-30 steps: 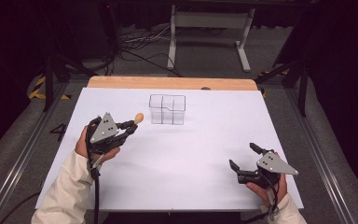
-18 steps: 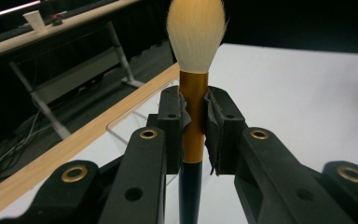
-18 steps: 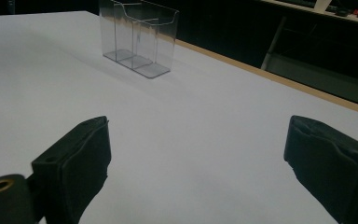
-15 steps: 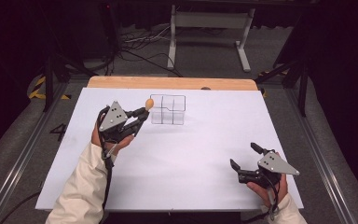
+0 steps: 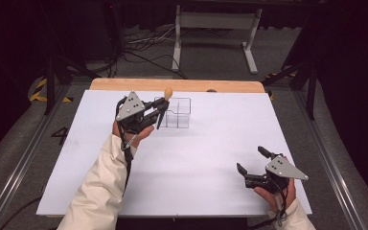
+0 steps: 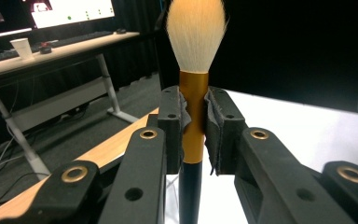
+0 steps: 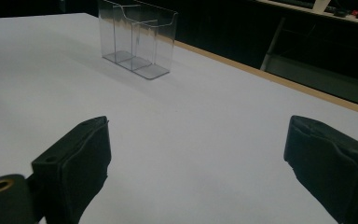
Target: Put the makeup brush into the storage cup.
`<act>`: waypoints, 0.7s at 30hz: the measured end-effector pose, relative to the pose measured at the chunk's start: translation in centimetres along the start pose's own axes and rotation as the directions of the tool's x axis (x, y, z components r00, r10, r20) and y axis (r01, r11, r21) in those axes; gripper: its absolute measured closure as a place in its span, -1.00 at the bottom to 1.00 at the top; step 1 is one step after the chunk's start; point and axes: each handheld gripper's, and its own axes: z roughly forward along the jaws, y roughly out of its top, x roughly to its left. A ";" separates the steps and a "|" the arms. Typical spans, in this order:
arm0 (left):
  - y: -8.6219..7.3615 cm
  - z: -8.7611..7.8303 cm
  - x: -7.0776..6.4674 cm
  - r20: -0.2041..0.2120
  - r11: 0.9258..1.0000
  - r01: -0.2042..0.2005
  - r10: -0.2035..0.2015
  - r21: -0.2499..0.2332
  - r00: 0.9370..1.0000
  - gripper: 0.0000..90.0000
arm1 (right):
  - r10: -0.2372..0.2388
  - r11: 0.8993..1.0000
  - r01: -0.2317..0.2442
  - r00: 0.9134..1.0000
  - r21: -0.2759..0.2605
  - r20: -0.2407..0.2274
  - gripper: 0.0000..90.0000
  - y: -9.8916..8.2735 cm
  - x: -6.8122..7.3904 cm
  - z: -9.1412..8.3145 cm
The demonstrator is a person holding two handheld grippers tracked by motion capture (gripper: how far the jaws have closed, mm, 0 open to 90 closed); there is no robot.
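My left gripper (image 5: pixel 159 107) is shut on a makeup brush (image 5: pixel 167 94) with cream bristles, a gold ferrule and a black handle. It holds the brush upright, bristles up, at the left edge of a clear plastic organiser (image 5: pixel 178 113) with several compartments. In the left gripper view the pads (image 6: pixel 173 122) press on the gold ferrule of the brush (image 6: pixel 195 32) from both sides. At the front right of the white sheet, my right gripper (image 5: pixel 250 160) rests open with nothing between its jaws. From the right gripper (image 7: pixel 196 161) view the organiser (image 7: pixel 137 42) stands far ahead to the left.
A white sheet (image 5: pixel 196 158) covers the table, with a wooden edge (image 5: pixel 124 84) showing at the back. Beyond the table are a white desk frame (image 5: pixel 215 28) and cables on a dark floor. A cable trails from each gripper along the sleeve.
The left gripper has carried the brush to the right and farther back, from left of the organiser up to its left edge. The right gripper has stayed where it was.
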 end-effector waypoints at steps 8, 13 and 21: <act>0.7 2.2 0.0 0.002 1.000 0.016 -0.016 -0.022 1.000 0.72 | 0.006 1.000 -0.006 1.000 -0.001 -0.005 -0.82 0.0 -0.1 0.0; 1.2 3.0 0.2 0.011 0.999 0.024 -0.024 -0.045 1.000 0.72 | 0.013 1.000 -0.013 1.000 0.000 -0.011 -0.82 -0.1 -0.1 0.0; 2.1 4.5 0.8 0.009 0.996 0.036 -0.036 -0.076 0.999 0.72 | 0.019 1.000 -0.019 1.000 -0.003 -0.008 -0.82 -0.1 -0.2 0.0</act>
